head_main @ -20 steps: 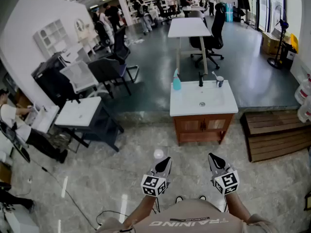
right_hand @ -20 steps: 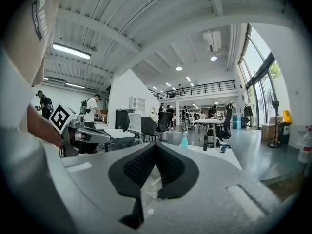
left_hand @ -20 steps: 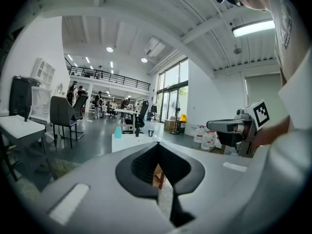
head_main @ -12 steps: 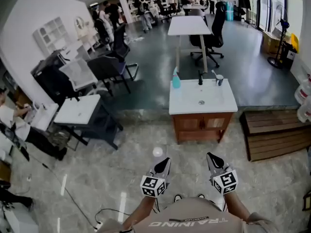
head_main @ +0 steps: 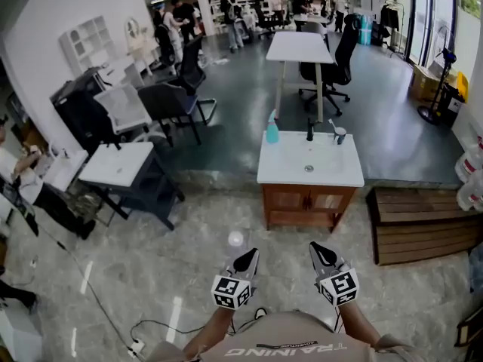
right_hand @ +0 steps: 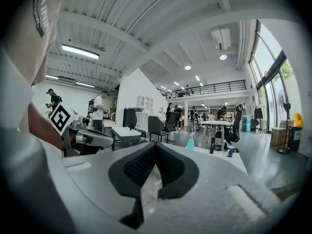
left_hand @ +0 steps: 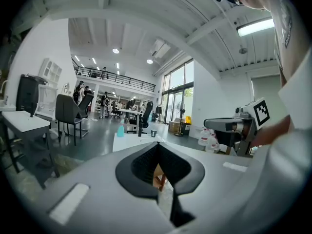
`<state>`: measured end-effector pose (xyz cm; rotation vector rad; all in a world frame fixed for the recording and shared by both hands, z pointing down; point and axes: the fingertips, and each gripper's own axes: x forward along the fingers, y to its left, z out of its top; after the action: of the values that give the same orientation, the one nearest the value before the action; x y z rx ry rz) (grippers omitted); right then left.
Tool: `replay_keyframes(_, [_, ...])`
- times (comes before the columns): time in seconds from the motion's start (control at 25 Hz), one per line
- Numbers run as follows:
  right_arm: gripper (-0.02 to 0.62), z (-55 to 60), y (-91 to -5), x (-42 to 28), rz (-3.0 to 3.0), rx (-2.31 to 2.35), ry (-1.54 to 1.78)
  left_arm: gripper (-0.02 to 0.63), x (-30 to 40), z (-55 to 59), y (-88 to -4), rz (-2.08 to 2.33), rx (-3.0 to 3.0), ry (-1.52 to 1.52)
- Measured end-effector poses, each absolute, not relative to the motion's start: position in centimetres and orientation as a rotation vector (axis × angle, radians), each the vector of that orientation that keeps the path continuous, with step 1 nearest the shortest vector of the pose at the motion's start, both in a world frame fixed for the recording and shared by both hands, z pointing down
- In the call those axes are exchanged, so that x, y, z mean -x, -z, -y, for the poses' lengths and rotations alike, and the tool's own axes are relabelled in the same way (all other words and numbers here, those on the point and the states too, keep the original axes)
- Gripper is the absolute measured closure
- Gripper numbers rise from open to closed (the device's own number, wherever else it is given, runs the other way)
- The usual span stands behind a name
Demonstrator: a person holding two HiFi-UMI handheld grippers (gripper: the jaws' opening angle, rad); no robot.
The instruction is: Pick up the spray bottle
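The teal spray bottle point(head_main: 272, 129) stands upright at the back left corner of a white sink counter point(head_main: 279, 172) on a wooden cabinet, well ahead of me. It shows small in the left gripper view point(left_hand: 121, 129) and in the right gripper view point(right_hand: 190, 141). My left gripper point(head_main: 247, 261) and right gripper point(head_main: 323, 253) are held side by side low in the head view, over the marble floor, far short of the counter. Both point roughly level toward the sink. Each is shut with nothing between its jaws point(left_hand: 158, 145) point(right_hand: 155, 145).
A black faucet point(head_main: 309, 130) and a cup point(head_main: 339, 135) stand on the counter's back edge. A wooden platform point(head_main: 423, 221) lies to the right, a low white table point(head_main: 117, 164) and office chairs point(head_main: 177, 100) to the left. A cable point(head_main: 151, 326) runs across the floor.
The sink counter has shifted slightly left and nearer in the head view as the person steps toward it. Both grippers stay shut, held the same way in front of the body.
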<state>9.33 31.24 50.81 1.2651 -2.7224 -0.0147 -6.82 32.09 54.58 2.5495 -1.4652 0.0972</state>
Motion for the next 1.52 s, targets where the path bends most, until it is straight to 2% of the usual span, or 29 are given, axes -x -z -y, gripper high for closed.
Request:
replay_keyframes(0.8, [0.594, -25.6, -53.3, -13.3, 2.731, -1.250, -0.096, 0.588, 2.9, -27.2, -56.2, 1.465, -2.523, -0.152])
replay_keyframes(1.52, [0.594, -15.5, -51.7, -8.0, 2.669, -1.401, -0.085, 0.588, 8.7, -15.1, -55.0, 1.369, -2.609, -0.101])
